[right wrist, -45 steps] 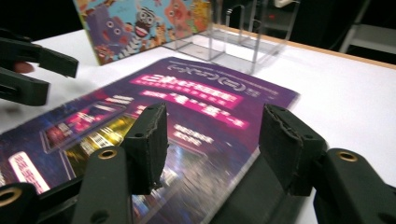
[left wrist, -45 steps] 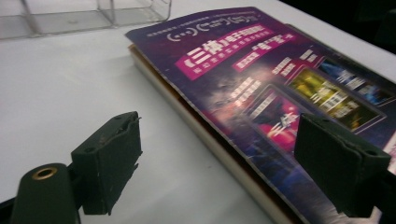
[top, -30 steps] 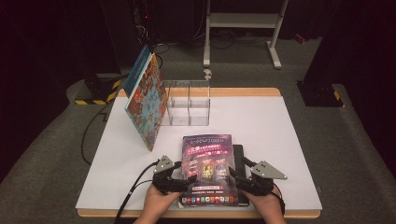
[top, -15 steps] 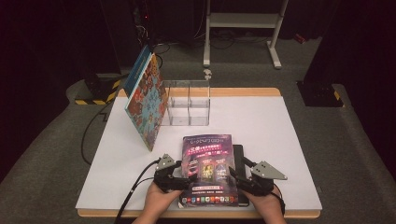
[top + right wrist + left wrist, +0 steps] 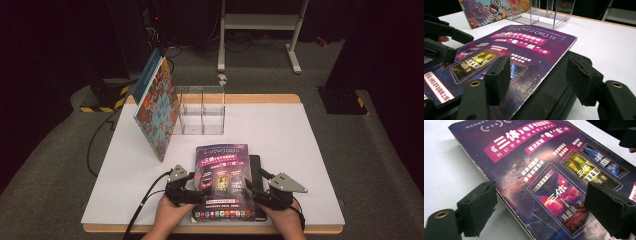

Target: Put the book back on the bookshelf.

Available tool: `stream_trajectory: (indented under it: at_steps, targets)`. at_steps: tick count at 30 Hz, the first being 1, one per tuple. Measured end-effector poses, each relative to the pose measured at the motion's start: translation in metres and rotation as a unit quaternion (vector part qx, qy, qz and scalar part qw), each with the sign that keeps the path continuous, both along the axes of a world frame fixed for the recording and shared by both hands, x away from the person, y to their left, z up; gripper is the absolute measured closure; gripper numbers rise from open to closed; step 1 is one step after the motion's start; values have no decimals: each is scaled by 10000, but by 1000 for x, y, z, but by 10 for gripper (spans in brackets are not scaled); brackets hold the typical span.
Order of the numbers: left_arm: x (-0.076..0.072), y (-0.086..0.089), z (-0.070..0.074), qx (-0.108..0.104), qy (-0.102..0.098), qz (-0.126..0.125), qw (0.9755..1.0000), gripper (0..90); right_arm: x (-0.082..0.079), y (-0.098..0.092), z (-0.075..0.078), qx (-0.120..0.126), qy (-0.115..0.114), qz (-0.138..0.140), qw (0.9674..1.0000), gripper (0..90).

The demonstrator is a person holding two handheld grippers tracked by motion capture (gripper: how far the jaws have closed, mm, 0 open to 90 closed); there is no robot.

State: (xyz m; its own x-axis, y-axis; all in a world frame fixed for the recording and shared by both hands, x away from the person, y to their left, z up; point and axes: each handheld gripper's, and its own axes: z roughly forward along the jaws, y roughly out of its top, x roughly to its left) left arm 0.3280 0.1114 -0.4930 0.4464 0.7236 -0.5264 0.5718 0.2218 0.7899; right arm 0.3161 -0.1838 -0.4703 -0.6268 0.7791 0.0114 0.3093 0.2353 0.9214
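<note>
We see a purple book (image 5: 223, 180) lying flat near the front edge of the white worktop (image 5: 300, 150), on top of a black slab (image 5: 256, 172) that sticks out along its right side. The left hand-held gripper (image 5: 192, 187) straddles the book's left edge with jaws released, one outside on the worktop, one over the cover, no pad pressing. The right hand-held gripper (image 5: 256, 189) does the same on the right edge: jaws apart over the cover and the black slab, nothing grasped.

Risks as we judge them:
- The right jaws could clamp book and slab together, since the cover overhangs the slab closely there.
- The soft cover corner looks worn; a one-sided lift could bend it or let the book slip.
- The book sits close to the front edge, so a backward pull could drag it off.

Room: plenty of bare worktop to the right and between the book and the clear acrylic holder (image 5: 202, 110). On the left a colourful picture book (image 5: 156, 107) leans tilted against that holder; a wide sweep left could knock it over.
</note>
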Motion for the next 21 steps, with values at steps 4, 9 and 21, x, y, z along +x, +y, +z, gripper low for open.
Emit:
stream_trajectory:
  at_steps: [4,9,21]
  targets:
    - [0,-2,1,-40,23,-1,10000,102,0,0,0,2,15,0,10000,363]
    - [1,-1,1,-10,42,-7,10000,95,1,1,-1,1,15,2,10000,363]
    - [7,-5,-1,-105,397,-147,9990,0,0,0,1,21,-19,-14,10000,365]
